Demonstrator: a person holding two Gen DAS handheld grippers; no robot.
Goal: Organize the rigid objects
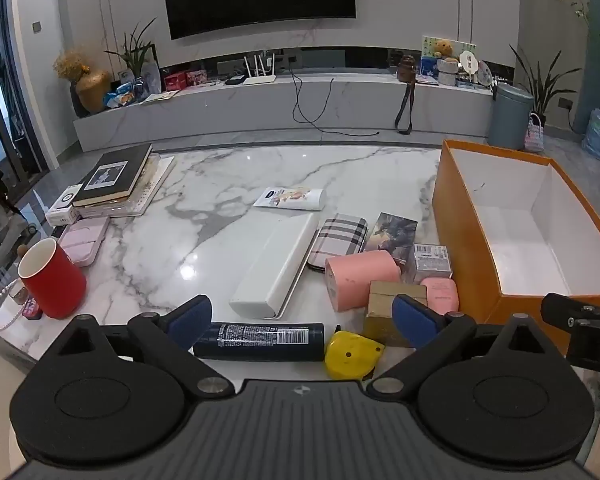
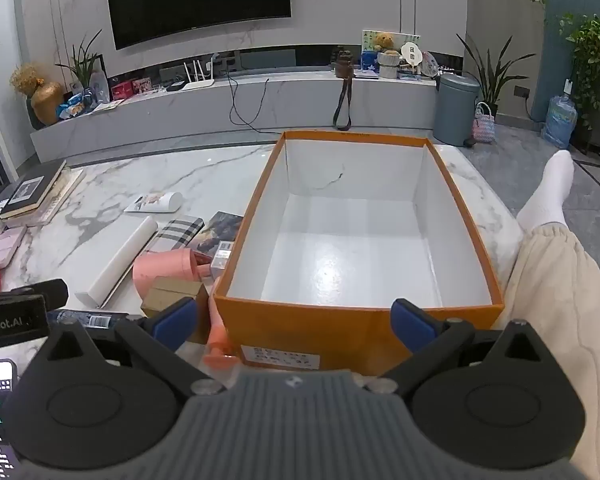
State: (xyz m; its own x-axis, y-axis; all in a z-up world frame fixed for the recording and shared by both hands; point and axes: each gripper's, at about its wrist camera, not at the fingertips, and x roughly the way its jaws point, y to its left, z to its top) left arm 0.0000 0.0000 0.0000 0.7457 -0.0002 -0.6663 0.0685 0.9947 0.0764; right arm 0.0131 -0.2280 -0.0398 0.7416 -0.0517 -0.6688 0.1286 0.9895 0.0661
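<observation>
We are looking along two hand-held grippers at a marble counter (image 1: 260, 172) in a living room. The largest thing, an orange box (image 2: 260, 220) with a white inside, is sitting open and holding nothing, at three o'clock from the clutter; we are judging it is placed there to receive the loose items. A long white case (image 1: 276, 264) is lying at the centre, with a plaid case (image 1: 340, 240) just beside it at three o'clock. A red mug (image 1: 52, 280) is standing upright at nine o'clock, well apart. A pink cylinder (image 1: 360, 280) is lying on its side near the box, a gold carton (image 1: 380, 304) touching it at five o'clock. Nearest us, a dark spray can (image 1: 260, 340) is lying flat, a yellow tape measure (image 1: 352, 354) at its three o'clock end.

The left gripper (image 1: 300, 316) is hovering over the can, fingers (image 1: 190, 316) spread to their widest, gripping nothing. The right gripper (image 2: 296, 320) is facing the box's near wall, equally wide, likewise carrying nothing.
</observation>
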